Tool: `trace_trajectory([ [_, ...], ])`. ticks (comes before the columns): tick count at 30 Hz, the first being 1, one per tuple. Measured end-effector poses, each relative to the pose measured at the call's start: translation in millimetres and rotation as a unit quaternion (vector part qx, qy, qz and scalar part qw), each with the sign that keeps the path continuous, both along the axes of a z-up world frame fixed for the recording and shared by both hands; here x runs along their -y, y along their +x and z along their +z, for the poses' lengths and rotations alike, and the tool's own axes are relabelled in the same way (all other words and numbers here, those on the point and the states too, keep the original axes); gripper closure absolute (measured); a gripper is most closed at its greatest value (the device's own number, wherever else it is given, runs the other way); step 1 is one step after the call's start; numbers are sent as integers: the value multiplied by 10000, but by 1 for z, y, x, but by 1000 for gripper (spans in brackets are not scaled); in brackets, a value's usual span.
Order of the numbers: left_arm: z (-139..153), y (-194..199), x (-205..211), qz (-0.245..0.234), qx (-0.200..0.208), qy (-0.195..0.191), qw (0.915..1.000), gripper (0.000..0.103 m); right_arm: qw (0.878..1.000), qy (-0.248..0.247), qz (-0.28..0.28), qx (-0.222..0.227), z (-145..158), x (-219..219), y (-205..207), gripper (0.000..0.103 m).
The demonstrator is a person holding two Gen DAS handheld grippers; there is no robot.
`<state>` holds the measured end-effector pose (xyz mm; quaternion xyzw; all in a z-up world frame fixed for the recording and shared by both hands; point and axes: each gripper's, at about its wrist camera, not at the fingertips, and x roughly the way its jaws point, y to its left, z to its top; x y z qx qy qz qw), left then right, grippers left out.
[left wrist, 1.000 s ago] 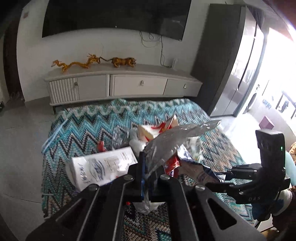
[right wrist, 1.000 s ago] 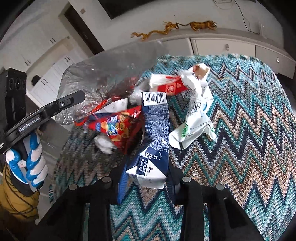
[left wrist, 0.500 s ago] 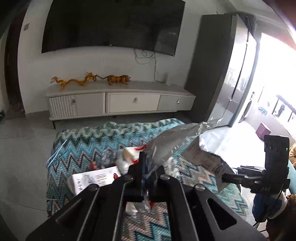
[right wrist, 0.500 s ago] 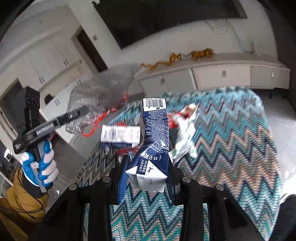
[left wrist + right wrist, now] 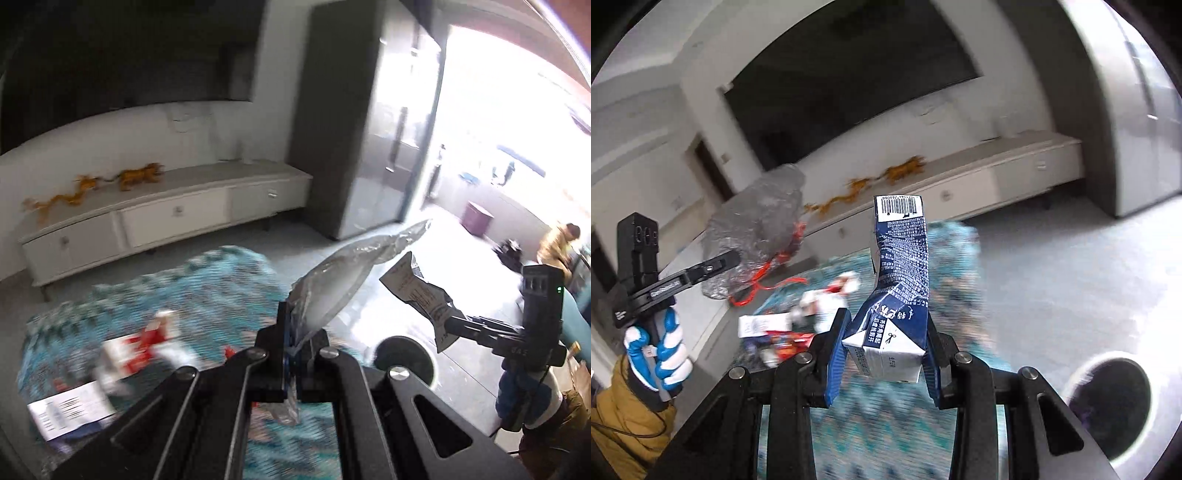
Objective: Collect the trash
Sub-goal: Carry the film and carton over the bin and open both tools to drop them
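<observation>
My left gripper (image 5: 295,334) is shut on a crumpled clear plastic bag (image 5: 343,273) that sticks up to the right; in the right wrist view the bag (image 5: 757,229) trails a red string. My right gripper (image 5: 886,354) is shut on a flattened dark blue milk carton (image 5: 903,273) with a barcode at its top. It shows in the left wrist view too, the right gripper (image 5: 448,325) with the carton (image 5: 417,291). The left gripper (image 5: 731,260) is held by a blue and white gloved hand (image 5: 661,354). A round bin (image 5: 404,356) stands on the floor below the grippers, the bin (image 5: 1108,398) at lower right.
A table under a teal zigzag cloth (image 5: 221,288) carries more trash: a red and white wrapper (image 5: 147,336) and a white carton (image 5: 70,410). Behind stand a white TV cabinet (image 5: 166,218) and a tall dark cabinet (image 5: 351,147). Grey floor lies to the right.
Both grippers rose off the table and swung right with the bag and the carton still held. The trash pile slid left and down, and the bin came into view.
</observation>
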<state>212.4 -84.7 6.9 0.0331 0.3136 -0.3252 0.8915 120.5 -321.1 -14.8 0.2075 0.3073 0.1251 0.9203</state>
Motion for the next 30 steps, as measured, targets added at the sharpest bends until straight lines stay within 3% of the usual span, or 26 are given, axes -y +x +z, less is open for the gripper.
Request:
trace_trajectory([
  [8,-54,-12,162,-1020,-589,327,9925,102,9873,-115,-1407,-733,-66,118,-48,69],
  [17,-146,-25,295,-1564,-1335,1080,9727,101,9638,190,-1983,-1773,-167,184,-61,69],
  [23,-197,-22,345,-1631,-1830,1275,9611,101,9511,382,-2179,-2156,-216,206,-49,69],
  [30,-227,-11,363,-1620,-2226,1286,9527,98,9408,386,-2325,-2436,-248,217,-39,67],
])
